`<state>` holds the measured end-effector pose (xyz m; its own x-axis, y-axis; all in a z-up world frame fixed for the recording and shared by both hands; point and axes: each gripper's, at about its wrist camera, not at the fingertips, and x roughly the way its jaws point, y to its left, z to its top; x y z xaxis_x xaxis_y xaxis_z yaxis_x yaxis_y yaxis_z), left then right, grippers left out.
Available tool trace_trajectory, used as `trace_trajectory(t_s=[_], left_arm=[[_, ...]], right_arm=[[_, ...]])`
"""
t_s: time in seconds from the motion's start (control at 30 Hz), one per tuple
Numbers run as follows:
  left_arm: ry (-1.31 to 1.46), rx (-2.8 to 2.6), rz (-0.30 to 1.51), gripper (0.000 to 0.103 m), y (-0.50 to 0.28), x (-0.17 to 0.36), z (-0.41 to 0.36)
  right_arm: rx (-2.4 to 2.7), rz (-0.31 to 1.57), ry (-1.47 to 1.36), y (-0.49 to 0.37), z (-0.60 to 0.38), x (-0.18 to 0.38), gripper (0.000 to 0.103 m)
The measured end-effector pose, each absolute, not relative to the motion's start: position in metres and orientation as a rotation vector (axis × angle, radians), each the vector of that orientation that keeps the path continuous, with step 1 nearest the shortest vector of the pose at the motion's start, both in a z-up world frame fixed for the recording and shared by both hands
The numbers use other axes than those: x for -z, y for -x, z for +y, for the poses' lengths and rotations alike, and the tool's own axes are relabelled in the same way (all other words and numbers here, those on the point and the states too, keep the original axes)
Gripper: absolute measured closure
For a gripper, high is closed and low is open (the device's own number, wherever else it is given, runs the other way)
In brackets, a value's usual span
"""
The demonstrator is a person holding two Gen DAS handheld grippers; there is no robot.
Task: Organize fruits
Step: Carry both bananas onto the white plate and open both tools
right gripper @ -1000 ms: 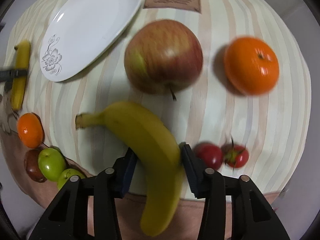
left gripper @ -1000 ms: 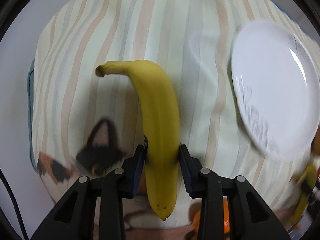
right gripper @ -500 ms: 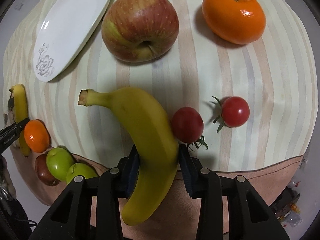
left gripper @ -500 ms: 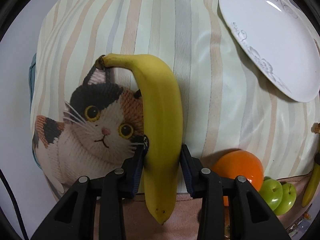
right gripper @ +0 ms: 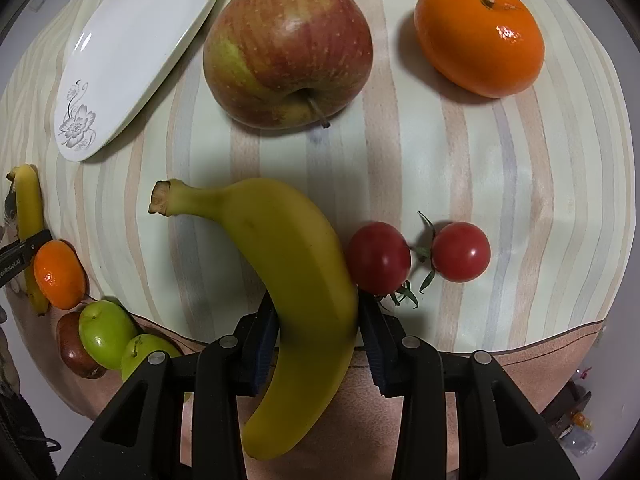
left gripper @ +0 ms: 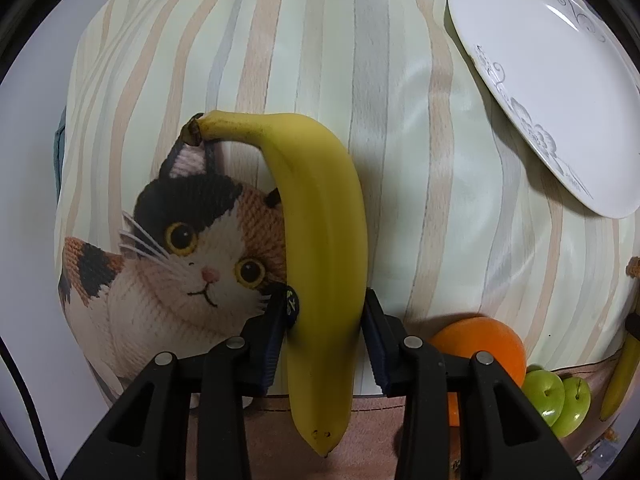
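Observation:
My left gripper (left gripper: 324,320) is shut on a yellow banana (left gripper: 320,240), held low over the striped cloth beside a printed cat (left gripper: 192,248). My right gripper (right gripper: 316,320) is shut on a second banana (right gripper: 296,276), its side touching a red cherry tomato (right gripper: 378,258). A white oval plate (left gripper: 548,76) lies at the upper right of the left wrist view and at the upper left of the right wrist view (right gripper: 132,52). The left banana also shows small at the left edge of the right wrist view (right gripper: 28,216).
A big red apple (right gripper: 288,52), an orange (right gripper: 480,36) and a second tomato (right gripper: 460,252) lie ahead of the right gripper. A small orange (right gripper: 60,274), two green fruits (right gripper: 106,334) and a dark red fruit (right gripper: 72,350) sit at the cloth's near left edge.
Both grippers have come down and back toward the near edge of the cloth with their bananas. The right banana now touches a tomato. The cat print has come into view under the left banana.

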<state>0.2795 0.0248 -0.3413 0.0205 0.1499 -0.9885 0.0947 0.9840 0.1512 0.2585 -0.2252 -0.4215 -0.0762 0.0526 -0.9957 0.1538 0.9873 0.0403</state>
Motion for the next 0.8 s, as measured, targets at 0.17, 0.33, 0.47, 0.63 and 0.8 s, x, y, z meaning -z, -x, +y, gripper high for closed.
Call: trace_trajectory(t_s=[0.17,0.33,0.47,0.63,0.8], left_arm=[[-0.200,-0.055,1.536,0.070,-0.288,0.342,0.020],[-0.241,-0.057,1.500,0.071,-0.276,0.329,0.015],[-0.259,-0.055,1.476,0.071,-0.267,0.321,0.010],[-0.264,-0.038,1.451,0.071,-0.260,0.303,0.003],[-0.279,-0.018,1.421,0.071,-0.255,0.291,-0.011]], right_arm=[[0.094,1.630,-0.142,-0.244,-0.214,0.409,0.063],[0.090,1.602,-0.149,-0.234,-0.215,0.399,0.064],[0.081,1.581,-0.165,-0.228,-0.221,0.391,0.064],[0.070,1.560,-0.193,-0.223,-0.227,0.377,0.064],[0.064,1.543,-0.216,-0.223,-0.233,0.360,0.064]])
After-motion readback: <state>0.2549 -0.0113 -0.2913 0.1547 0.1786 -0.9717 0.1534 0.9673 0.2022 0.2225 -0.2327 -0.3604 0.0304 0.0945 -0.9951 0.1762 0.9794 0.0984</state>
